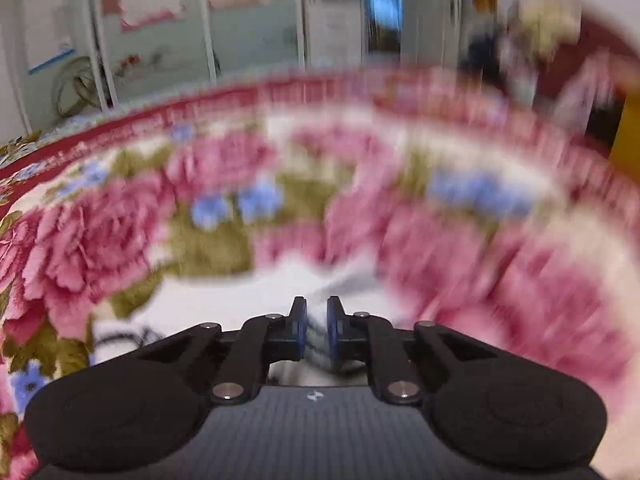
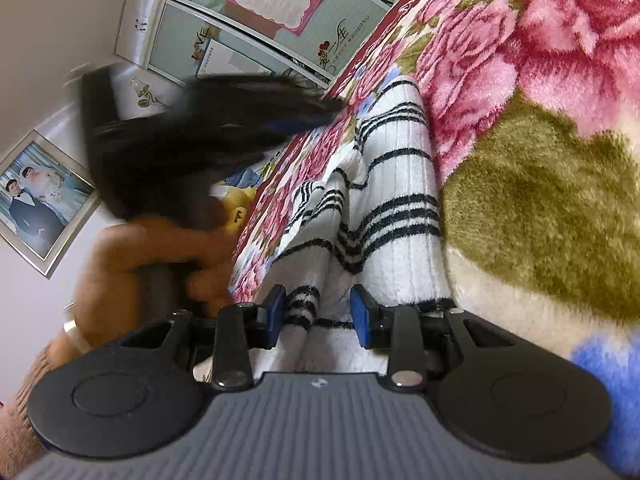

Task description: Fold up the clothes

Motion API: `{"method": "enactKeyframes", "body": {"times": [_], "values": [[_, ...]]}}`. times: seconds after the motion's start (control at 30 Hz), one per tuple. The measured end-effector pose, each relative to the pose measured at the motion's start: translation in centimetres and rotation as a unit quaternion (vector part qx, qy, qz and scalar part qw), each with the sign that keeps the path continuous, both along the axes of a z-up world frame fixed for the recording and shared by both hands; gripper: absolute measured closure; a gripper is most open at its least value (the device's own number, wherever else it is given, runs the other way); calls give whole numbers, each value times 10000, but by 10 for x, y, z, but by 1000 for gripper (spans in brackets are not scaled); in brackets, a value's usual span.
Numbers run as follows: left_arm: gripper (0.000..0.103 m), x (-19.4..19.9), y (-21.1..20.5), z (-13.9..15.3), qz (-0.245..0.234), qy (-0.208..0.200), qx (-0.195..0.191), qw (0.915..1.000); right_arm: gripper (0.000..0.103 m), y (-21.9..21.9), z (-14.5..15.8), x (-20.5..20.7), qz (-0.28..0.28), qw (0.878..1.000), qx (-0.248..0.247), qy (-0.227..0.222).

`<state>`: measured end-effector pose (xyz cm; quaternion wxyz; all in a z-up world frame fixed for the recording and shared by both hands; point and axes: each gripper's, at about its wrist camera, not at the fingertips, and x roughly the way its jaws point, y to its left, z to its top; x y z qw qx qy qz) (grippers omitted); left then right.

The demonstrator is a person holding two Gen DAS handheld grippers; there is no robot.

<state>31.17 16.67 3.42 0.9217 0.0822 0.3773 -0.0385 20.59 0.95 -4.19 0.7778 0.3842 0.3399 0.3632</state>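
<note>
Both black plastic tongs, left (image 1: 316,322) and right (image 2: 319,310), carry blue rubber pads (image 2: 363,316), silver pivot screws and ribbed grey bodies. The bare-skinned left hand (image 2: 160,256) shows a silver bracelet and fuzzy tan sleeve (image 2: 24,412).

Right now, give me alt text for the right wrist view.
The right claw straddles the edge of a white sweater with black stripes, lying on a floral blanket. Left of it, a blurred hand grips the other claw's handle.

Floral blanket (image 2: 540,128) (pink roses, olive leaves) underneath; framed wedding photo (image 2: 38,210) on wall; mirrored wardrobe (image 2: 256,28) behind.
</note>
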Motion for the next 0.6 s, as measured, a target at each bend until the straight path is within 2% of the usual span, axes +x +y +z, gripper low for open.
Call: {"method": "enactKeyframes", "body": {"times": [0.03, 0.1, 0.27, 0.37, 0.47, 0.53, 0.6], "values": [[92, 1, -4, -9, -41, 24, 211, 9998, 70, 0, 0, 0, 0, 10000, -3, 8], [91, -2, -11, -11, -82, -173, 477, 9987, 71, -1, -2, 3, -26, 10000, 2, 56], [89, -3, 0, 2, -30, -155, 203, 9997, 72, -2, -4, 4, -17, 9999, 91, 96], [89, -14, -3, 20, -77, -454, 310, 9985, 72, 0, -4, 4, -11, 9999, 106, 103], [89, -19, -12, 34, -369, -707, 241, 9965, 72, 0, -3, 4, -10, 9999, 108, 102], [88, -12, -19, 31, -558, -624, 192, 9963, 72, 1, -3, 3, -9, 9999, 102, 99], [88, 4, -22, 10, -575, -308, 382, 9971, 72, 1, -3, 3, -5, 9999, 99, 97]]}}
